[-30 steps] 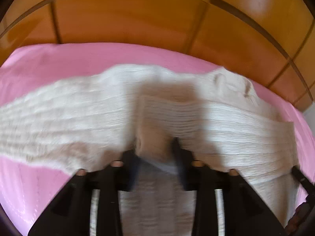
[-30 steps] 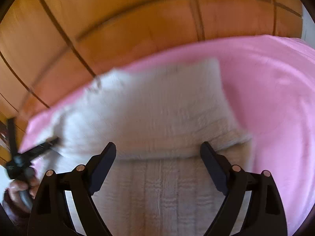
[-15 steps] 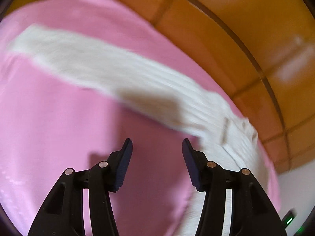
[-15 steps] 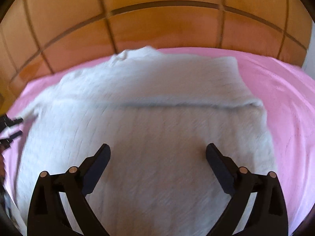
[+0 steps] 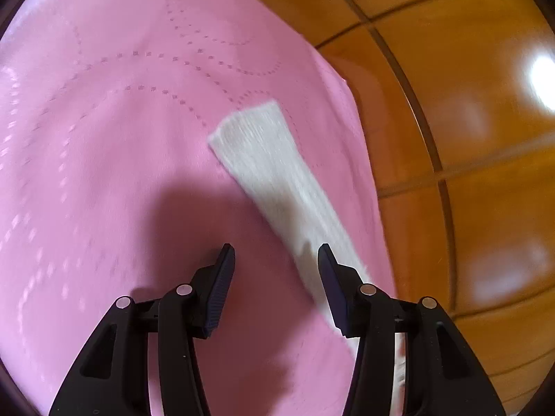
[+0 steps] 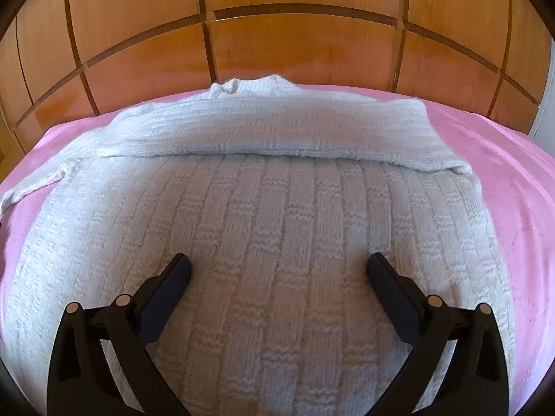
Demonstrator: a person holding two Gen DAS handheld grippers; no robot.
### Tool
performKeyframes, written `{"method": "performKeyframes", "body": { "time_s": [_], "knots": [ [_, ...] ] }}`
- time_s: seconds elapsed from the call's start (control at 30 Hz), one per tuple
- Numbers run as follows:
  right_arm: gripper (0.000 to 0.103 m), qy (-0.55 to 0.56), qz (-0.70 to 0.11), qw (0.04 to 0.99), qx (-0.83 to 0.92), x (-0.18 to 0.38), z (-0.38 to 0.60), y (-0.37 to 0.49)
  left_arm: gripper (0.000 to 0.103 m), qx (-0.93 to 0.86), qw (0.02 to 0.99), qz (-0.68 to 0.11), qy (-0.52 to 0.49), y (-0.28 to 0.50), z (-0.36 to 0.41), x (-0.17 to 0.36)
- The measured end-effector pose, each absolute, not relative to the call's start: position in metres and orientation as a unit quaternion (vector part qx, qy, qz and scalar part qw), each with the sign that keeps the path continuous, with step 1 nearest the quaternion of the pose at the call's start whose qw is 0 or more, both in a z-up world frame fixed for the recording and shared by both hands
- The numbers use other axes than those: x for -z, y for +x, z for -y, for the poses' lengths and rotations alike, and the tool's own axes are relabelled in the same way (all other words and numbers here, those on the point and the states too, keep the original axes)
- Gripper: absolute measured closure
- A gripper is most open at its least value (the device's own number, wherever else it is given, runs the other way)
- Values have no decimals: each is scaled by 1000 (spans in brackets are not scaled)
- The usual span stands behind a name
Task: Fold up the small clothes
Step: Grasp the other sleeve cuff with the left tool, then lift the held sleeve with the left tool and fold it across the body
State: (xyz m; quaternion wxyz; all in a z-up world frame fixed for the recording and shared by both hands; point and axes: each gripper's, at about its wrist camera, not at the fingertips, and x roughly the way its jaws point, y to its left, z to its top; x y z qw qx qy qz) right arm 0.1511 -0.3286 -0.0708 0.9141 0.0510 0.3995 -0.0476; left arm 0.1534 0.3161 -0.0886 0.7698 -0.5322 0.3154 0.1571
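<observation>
Through the left wrist camera, I am holding my left fingers (image 5: pixel 274 270) partly apart with nothing clamped between them. They are hovering over the pink patterned bedspread (image 5: pixel 104 145). The long cream ribbed-knit sleeve (image 5: pixel 267 163) is running from beyond my fingertips back under my right-hand finger, its cuff end lying flat ahead and a little to the right. I judge I am lining myself up with that sleeve because it is the part still sticking out and needs bringing in over the body. The glossy wooden panelled board (image 5: pixel 468 138) is standing off to the right.

Through the right wrist camera, I am keeping my right fingers (image 6: pixel 277 267) spread wide, gripping nothing, poised just above the cream knitted sweater (image 6: pixel 277 208) spread on the bed. One sleeve is already lying folded across the chest ahead of my fingertips, so I am staying clear of the cloth so as not to disturb that fold.
</observation>
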Motion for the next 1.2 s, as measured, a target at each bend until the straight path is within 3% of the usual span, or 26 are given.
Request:
{"method": "performKeyframes", "body": {
  "time_s": [0.23,0.27,0.3,0.33,0.47,0.67,0.93,1.03,1.1,1.2],
  "knots": [
    [2,43,-400,914,55,72,328,151,55,-184,750,-319,-549,184,-342,94],
    [2,42,-400,914,56,72,327,152,63,-183,753,-323,-543,188,-343,92],
    [2,41,-400,914,57,72,327,152,90,-174,758,-328,-536,189,-348,89],
    [2,41,-400,914,56,72,327,152,97,-163,765,-337,-525,192,-349,86],
    [2,42,-399,914,56,72,328,151,98,-124,818,-324,-460,210,-310,50],
    [2,46,-398,915,54,71,328,151,98,22,870,-334,-363,221,-178,4],
    [2,54,-395,916,49,73,330,151,98,155,861,-408,-261,219,-7,27],
    [2,60,-393,916,46,73,331,152,87,170,863,-432,-201,208,33,41],
    [2,62,-393,916,44,73,332,152,71,185,860,-439,-182,190,42,49],
    [2,64,-394,916,44,73,332,152,71,179,866,-439,-157,162,40,63]
  ]
}}
